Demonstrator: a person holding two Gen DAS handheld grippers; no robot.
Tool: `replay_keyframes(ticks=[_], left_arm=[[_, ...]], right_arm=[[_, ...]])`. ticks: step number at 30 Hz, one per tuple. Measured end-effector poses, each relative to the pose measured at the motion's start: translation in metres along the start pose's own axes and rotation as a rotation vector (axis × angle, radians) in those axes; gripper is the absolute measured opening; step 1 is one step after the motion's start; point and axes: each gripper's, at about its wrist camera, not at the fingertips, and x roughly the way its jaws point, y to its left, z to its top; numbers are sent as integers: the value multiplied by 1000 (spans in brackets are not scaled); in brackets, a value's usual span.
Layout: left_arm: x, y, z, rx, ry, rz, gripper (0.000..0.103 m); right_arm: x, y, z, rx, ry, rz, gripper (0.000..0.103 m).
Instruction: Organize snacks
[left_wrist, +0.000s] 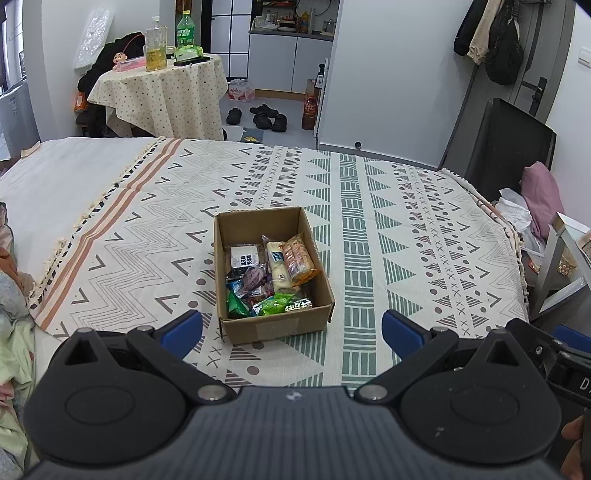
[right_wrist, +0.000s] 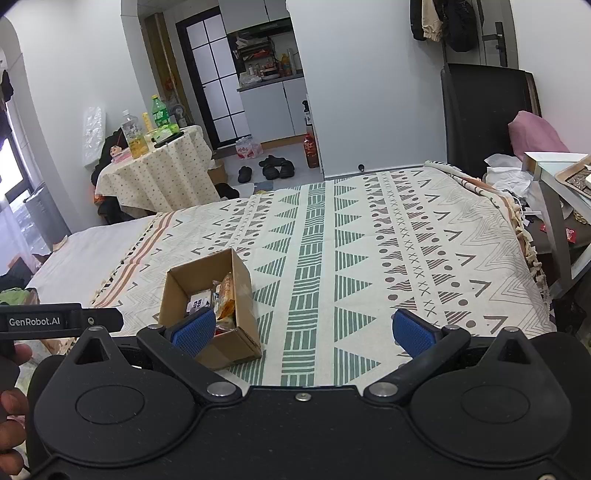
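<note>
A brown cardboard box (left_wrist: 277, 326) sits on the patterned bedspread (left_wrist: 369, 229), filled with several wrapped snacks: an orange biscuit pack (left_wrist: 298, 259), a cream roll pack (left_wrist: 276, 265), a white packet (left_wrist: 243, 258) and green wrappers (left_wrist: 273, 305). My left gripper (left_wrist: 291, 330) hovers just in front of the box, open and holding nothing. In the right wrist view the box (right_wrist: 242, 295) lies to the left, partly behind the left blue pad. My right gripper (right_wrist: 304, 328) is open over bare bedspread, to the right of the box.
A round table (left_wrist: 162, 92) with bottles stands beyond the bed. Shoes (left_wrist: 266, 116) lie on the floor. A black chair (left_wrist: 498, 147) and a pink cloth (left_wrist: 543, 195) are at the right. Crumpled clothes (left_wrist: 14, 332) lie at the left bed edge. A person's fingers (right_wrist: 11, 406) hold the left gripper's handle.
</note>
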Motion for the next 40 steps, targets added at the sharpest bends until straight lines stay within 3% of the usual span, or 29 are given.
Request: replay_keyframes(ticks=[40], left_arm=[[-2, 0, -3, 8, 8, -6, 103]], right_arm=[[0, 4, -4, -5, 17, 0, 103]])
